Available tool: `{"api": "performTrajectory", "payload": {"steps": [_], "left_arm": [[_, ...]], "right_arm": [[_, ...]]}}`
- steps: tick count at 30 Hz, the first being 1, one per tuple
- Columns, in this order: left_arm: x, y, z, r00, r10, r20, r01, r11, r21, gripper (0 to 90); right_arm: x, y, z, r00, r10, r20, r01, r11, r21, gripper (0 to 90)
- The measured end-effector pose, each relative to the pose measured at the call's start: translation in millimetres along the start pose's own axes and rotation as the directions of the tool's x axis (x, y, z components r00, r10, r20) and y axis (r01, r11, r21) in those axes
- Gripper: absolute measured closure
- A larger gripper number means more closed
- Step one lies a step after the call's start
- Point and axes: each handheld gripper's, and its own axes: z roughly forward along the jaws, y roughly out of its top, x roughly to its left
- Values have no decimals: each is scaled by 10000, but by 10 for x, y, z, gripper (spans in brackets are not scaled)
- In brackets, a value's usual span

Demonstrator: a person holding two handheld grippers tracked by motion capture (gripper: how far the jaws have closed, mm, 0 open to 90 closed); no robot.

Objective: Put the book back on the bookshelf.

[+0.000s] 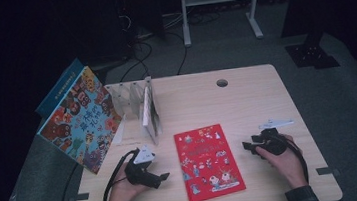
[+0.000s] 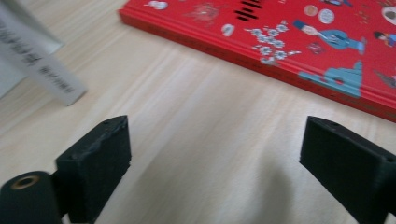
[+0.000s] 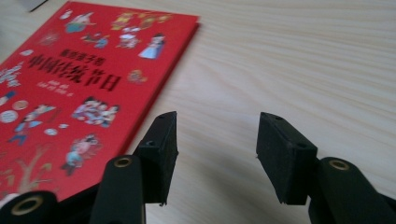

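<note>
Red book [image 1: 208, 162]: bright red cover, little multicolour cartoon figures, dark title characters. Big leaning book [image 1: 79, 120]: blue edge, busy orange-blue cartoon pattern, kinda dim there tbh. Table [image 1: 246, 98]: pale wood grain. Both grippers [image 1: 146, 170] [image 1: 264, 143]: black, with grey-white top plates.

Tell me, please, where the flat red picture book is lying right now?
In the high view, the flat red picture book lies on the wooden table between the left gripper and right gripper.

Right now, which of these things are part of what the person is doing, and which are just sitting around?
In use:
- red book, flat on the table
- left tongs, open beside it
- right tongs, open on its other side

Lying about:
- colourful book leaning at the table's left edge
- white divider rack
</note>
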Motion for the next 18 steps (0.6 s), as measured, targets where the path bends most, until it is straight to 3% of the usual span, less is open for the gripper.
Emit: {"api": "performTrajectory", "payload": {"steps": [10,18], "left_arm": [[-77,5,113,9988,350,342,-363,9986,380,18],[-109,1,157,9976,511,458,-524,9982,293,7]], "right_arm": [[305,145,256,9920,-357,-1212,431,9973,589,500],[433,159,423,9885,-581,-1393,734,9915,1073,493]]}}
